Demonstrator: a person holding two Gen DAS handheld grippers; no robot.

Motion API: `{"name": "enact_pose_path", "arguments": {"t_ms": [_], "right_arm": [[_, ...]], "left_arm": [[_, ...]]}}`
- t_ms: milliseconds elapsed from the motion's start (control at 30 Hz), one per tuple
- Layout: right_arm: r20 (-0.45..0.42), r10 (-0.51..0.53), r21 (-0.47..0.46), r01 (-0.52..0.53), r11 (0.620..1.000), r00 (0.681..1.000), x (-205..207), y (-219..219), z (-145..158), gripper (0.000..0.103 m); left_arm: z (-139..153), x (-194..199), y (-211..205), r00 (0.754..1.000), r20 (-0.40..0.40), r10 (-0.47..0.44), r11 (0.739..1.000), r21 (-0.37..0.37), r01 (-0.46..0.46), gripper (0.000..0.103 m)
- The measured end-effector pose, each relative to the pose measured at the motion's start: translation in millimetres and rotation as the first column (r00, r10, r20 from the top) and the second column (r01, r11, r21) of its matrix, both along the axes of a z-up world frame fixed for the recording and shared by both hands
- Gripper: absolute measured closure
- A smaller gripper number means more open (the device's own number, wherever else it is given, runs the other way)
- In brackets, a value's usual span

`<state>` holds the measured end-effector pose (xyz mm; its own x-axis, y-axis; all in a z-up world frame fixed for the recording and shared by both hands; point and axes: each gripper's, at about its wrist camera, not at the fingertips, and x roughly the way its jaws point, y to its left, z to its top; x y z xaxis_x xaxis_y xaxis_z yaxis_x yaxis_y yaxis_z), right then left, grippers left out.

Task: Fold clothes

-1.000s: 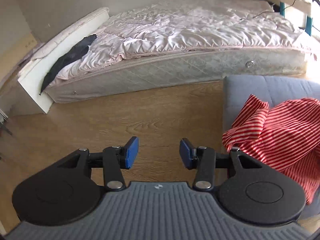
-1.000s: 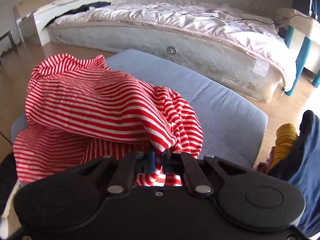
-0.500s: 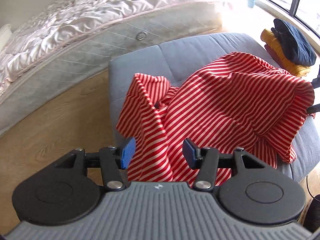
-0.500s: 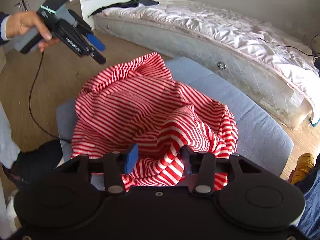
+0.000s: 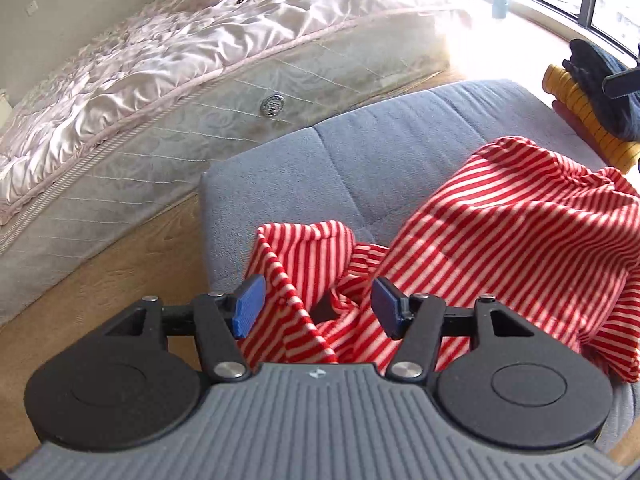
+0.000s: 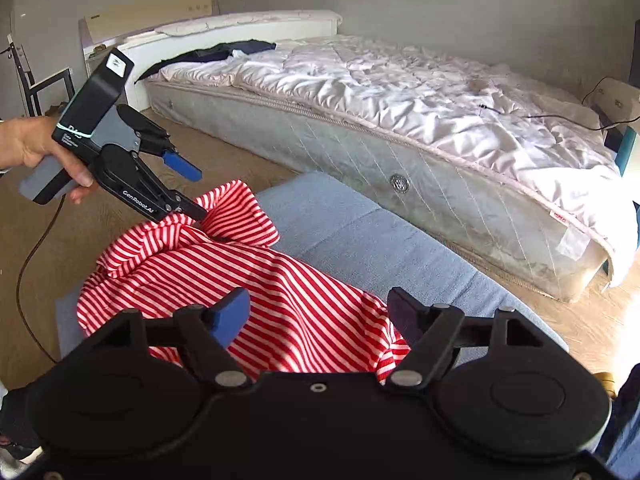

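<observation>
Both sets of jaws stand wide apart and grip nothing. From my left gripper (image 5: 316, 308) I look down on a raised fold of the shirt (image 5: 500, 240), the cloth sitting between the blue pads, though I cannot tell whether either pad touches it. My right gripper (image 6: 316, 320) hangs over the opposite end, with cloth bunched below its gap.

I see the shirt heaped on the grey cushion (image 5: 380, 148), not flat and not folded: one end stands up in a loose peak, the middle humps and sags, and part of it droops over the near edge of the cushion. Its red and pale stripes run in several directions (a fair sign of how twisted it lies). I can make out no collar, sleeve or hem for certain.

I judge it light, limp knit cloth. It should drape and slide, keeping no shape of its own, so a pinch in the middle would only lift a bundle. Better hold would be on a single layer at an edge or corner, one point per gripper and well apart, so the cloth hangs open between them. A doubled fold in the pads would likely drag hidden layers along.
</observation>
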<state>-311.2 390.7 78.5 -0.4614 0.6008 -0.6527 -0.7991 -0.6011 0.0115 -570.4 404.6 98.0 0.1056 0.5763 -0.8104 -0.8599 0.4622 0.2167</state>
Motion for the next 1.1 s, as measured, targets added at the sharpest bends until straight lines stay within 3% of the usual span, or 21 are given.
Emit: {"name": "enact_pose_path", "arguments": {"t_ms": [67, 167, 333, 400, 433, 467, 500, 600, 733, 867, 967, 1033, 1100], "right_arm": [[-0.006, -0.013, 0.007, 0.013, 1.0, 1.0, -1.9, 15.1, -1.4, 0.026], [-0.025, -0.022, -0.02, 0.022, 1.0, 0.999, -3.2, 42.3, -27.7, 0.026], [-0.126, -0.099, -0.274, 0.062, 0.96, 0.987, 5.4, 105.7, -81.6, 0.026], [-0.149, -0.08, -0.33, 0.026, 0.944, 0.986, 6.1, 110.0, -95.5, 0.037], [-0.156, -0.064, -0.338, 0.007, 0.941, 0.986, 6.4, 108.2, -99.6, 0.06], [-0.173, -0.058, -0.334, -0.003, 0.943, 0.983, 9.3, 104.4, -98.4, 0.09], [-0.206, -0.073, -0.339, -0.001, 0.941, 0.976, 16.6, 99.4, -93.0, 0.096], [-0.219, -0.117, -0.256, 0.059, 0.965, 0.969, 40.1, 78.8, -62.1, 0.097], [-0.169, -0.181, -0.049, 0.175, 0.983, 0.969, 71.5, 42.7, 14.2, 0.097], [-0.092, -0.109, 0.019, 0.111, 0.994, 0.99, 72.5, 1.0, 60.6, 0.097], [0.068, -0.025, -0.064, 0.029, 0.998, 0.997, 53.4, -28.6, 47.4, 0.094], [0.185, 0.051, -0.178, -0.017, 0.984, 0.981, 33.2, -40.1, 16.6, 0.09], [0.242, 0.087, -0.232, -0.029, 0.972, 0.966, 25.0, -49.1, -6.0, 0.083]], "left_arm": [[10.1, -10.7, 47.8, 1.0, -0.001, -0.007, 1.0, -0.019, 0.007, 0.038], [-3.6, -13.8, 60.6, 1.0, 0.01, -0.011, 0.998, -0.066, 0.012, 0.038], [-23.9, -22.8, 80.9, 0.999, 0.037, 0.0, 0.992, -0.122, 0.005, 0.041], [-32.0, -26.4, 89.0, 0.999, 0.047, 0.004, 0.989, -0.145, 0.003, 0.068], [-34.0, -28.7, 91.1, 0.998, 0.058, 0.0, 0.989, -0.15, 0.009, 0.074], [-35.1, -31.2, 92.6, 0.998, 0.07, -0.007, 0.988, -0.152, 0.017, 0.087], [-36.3, -33.7, 94.0, 0.997, 0.082, -0.013, 0.988, -0.155, 0.026, 0.091], [-20.4, -39.8, 92.9, 0.993, 0.085, -0.08, 0.995, -0.056, 0.085, 0.095], [15.9, -61.2, 108.1, 0.994, 0.094, -0.06, 0.997, 0.051, 0.055, 0.096], [28.9, -81.7, 112.1, 0.996, 0.073, -0.045, 0.998, 0.055, 0.041, 0.095], [30.7, -81.1, 102.4, 0.989, 0.133, -0.06, 0.997, -0.032, 0.064, 0.095], [28.4, -73.6, 97.4, 0.982, 0.157, -0.1, 0.992, -0.06, 0.111, 0.095], [27.0, -59.7, 93.9, 0.975, 0.162, -0.154, 0.984, -0.064, 0.166, 0.091]]}}
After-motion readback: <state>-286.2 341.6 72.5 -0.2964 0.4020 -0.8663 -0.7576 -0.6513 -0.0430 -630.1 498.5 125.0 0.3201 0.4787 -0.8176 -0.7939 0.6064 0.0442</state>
